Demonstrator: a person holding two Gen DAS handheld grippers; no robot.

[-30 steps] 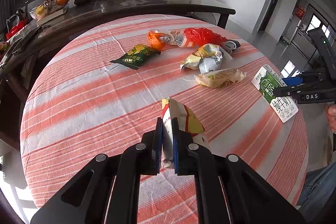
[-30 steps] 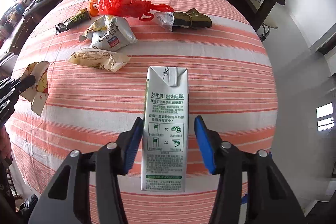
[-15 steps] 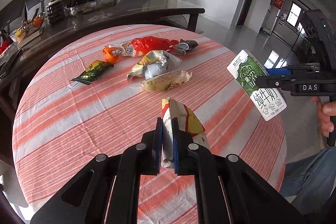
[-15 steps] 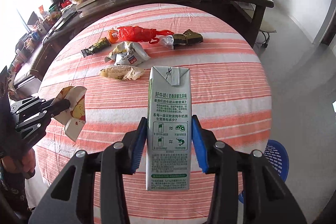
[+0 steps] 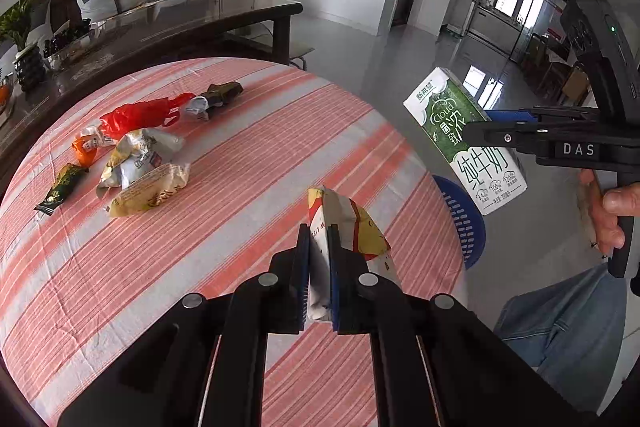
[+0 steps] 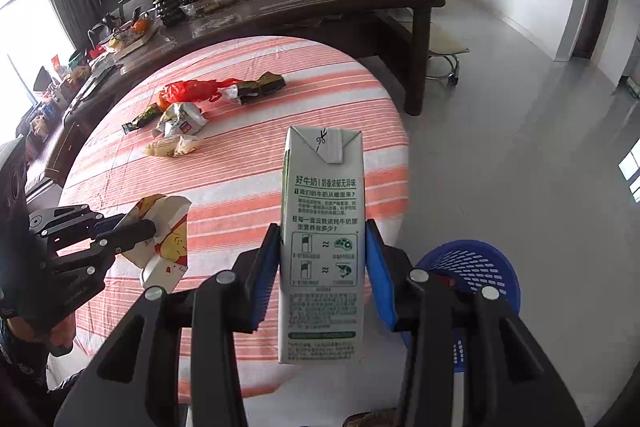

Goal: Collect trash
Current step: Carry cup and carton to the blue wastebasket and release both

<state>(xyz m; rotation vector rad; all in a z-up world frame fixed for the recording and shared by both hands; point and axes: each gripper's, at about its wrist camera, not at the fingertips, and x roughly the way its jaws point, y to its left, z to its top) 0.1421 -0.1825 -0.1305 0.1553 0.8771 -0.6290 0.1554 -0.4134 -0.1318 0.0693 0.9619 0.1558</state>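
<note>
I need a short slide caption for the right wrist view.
Right gripper carries a milk carton toward the blue basket beside the striped table.

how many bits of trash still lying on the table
6, clustered at the far side: red bag, dark wrapper, orange wrapper, green wrapper, white bag, yellow bag. More may hide beneath them.

Your left gripper holds a wrapper above the table; right of it, your carton hangs beside the basket.
</note>
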